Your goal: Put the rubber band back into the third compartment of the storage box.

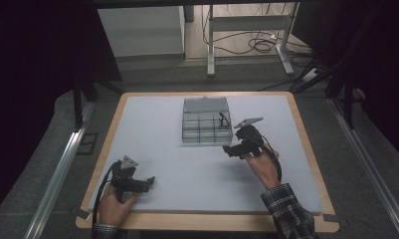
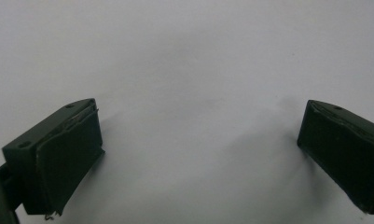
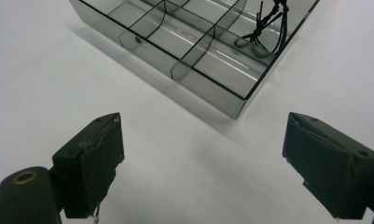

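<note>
Meanwhile, Both Grippers Stand Empty Beside the Compartment Box

Just near of a clear divided box (image 1: 206, 127) at the far middle of the white mat (image 1: 187, 174), the right gripper (image 3: 201, 154) hovers with jaws wide and nothing between them. A black cord (image 3: 266, 21) lies in the box's right-hand compartment. At the near left, the left gripper (image 2: 198, 149) rests wide open over bare mat.

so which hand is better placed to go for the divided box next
Right. The right tool sits just beside the clear divided box, open, with the box's near corner ahead of its jaws in the right gripper view. The left tool is open too, but low at the mat's near edge, facing bare mat.
</note>
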Demonstrator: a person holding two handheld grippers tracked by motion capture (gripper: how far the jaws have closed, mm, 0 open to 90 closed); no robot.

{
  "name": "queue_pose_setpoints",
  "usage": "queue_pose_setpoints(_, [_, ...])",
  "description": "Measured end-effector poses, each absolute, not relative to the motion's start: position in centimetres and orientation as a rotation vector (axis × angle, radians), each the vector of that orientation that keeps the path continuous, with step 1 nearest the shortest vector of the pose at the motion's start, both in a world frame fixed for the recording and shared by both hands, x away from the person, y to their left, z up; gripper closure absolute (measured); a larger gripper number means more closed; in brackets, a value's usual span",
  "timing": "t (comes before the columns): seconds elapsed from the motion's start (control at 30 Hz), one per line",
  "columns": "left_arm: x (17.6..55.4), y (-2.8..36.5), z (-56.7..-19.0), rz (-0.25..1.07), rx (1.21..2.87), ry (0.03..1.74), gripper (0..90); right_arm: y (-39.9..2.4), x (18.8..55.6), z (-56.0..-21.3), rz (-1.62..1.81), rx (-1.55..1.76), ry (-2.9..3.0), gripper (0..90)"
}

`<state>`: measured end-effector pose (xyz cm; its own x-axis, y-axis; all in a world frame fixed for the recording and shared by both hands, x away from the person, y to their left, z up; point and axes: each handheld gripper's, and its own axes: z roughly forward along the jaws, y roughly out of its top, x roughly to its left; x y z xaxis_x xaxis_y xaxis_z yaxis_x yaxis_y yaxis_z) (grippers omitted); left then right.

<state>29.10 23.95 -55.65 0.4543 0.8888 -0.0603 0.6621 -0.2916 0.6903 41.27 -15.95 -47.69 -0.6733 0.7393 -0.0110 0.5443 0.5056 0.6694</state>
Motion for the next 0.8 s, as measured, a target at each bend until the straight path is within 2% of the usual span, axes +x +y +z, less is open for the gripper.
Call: queue_pose_setpoints(0.8, [29.1, 23.9, -55.6, 0.446, 2.053, 1.29, 0.0, -18.0, 38.3, -48.8, 0.944, 1.094, 2.454, 10.2])
